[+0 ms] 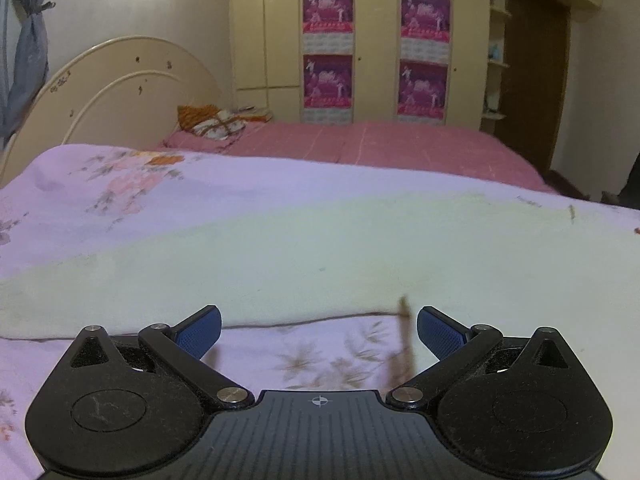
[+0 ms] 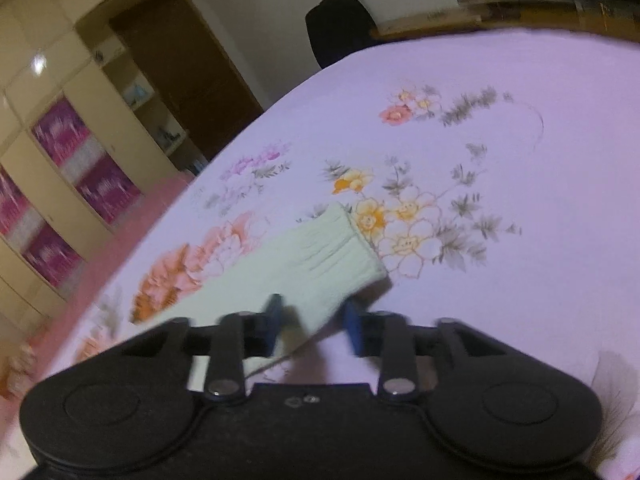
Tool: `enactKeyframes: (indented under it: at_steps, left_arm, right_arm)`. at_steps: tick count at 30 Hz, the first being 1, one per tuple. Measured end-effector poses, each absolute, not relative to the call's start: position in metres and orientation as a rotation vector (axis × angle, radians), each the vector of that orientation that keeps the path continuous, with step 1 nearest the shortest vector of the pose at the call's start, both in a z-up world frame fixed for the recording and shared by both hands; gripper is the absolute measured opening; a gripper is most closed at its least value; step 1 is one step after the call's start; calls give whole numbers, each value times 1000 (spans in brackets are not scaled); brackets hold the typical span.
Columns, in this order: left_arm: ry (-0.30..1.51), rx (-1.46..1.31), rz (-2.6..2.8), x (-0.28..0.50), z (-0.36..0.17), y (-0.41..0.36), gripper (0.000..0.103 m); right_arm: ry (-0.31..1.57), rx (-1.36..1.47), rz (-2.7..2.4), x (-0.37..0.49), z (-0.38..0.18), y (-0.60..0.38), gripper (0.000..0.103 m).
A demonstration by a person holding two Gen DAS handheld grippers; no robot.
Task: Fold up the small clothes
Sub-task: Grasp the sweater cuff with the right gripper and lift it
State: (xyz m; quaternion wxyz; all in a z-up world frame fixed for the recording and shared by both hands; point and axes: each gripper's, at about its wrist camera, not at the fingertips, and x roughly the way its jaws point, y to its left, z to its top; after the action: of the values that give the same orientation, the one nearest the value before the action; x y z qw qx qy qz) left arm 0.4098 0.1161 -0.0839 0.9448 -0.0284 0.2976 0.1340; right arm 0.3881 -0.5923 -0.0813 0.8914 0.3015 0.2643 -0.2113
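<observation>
A pale green garment (image 1: 320, 256) lies flat on the lilac floral bedsheet (image 1: 100, 200). In the left wrist view my left gripper (image 1: 319, 334) is open, its blue pads just short of the garment's near edge. In the right wrist view the garment (image 2: 316, 264) runs away from me, its ribbed end lying by yellow printed flowers. My right gripper (image 2: 314, 322) is open, jaws partly apart, one on each side of the garment's near end, which lies between them. The view is blurred.
A pink bed (image 1: 380, 144) with a cream headboard (image 1: 120, 84) and a folded orange patterned cloth (image 1: 216, 120) lies beyond the sheet. Cream wardrobes (image 1: 360, 40) with pink posters and a brown door (image 2: 188, 64) stand behind. A dark chair (image 2: 340, 28) stands at the sheet's far edge.
</observation>
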Motion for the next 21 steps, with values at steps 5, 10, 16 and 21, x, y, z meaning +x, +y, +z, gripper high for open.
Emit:
enactKeyframes:
  at_steps: [5,10,16,21]
  left_arm:
    - [623,-78,267,401,-82,131,103]
    - [633,-125,237,390,-84,144,103]
    - [630,-137,278,373,-83,161,103]
    - [632,-147,315,358,-82,181,103]
  right_arm:
    - [527,485,-419,399,-63,-568,5]
    - [500,290,-240,419,-36,-493,4]
    - [505,176,-32,446,-27,-391,4]
    - [536,129,89,457,-32,-325,4]
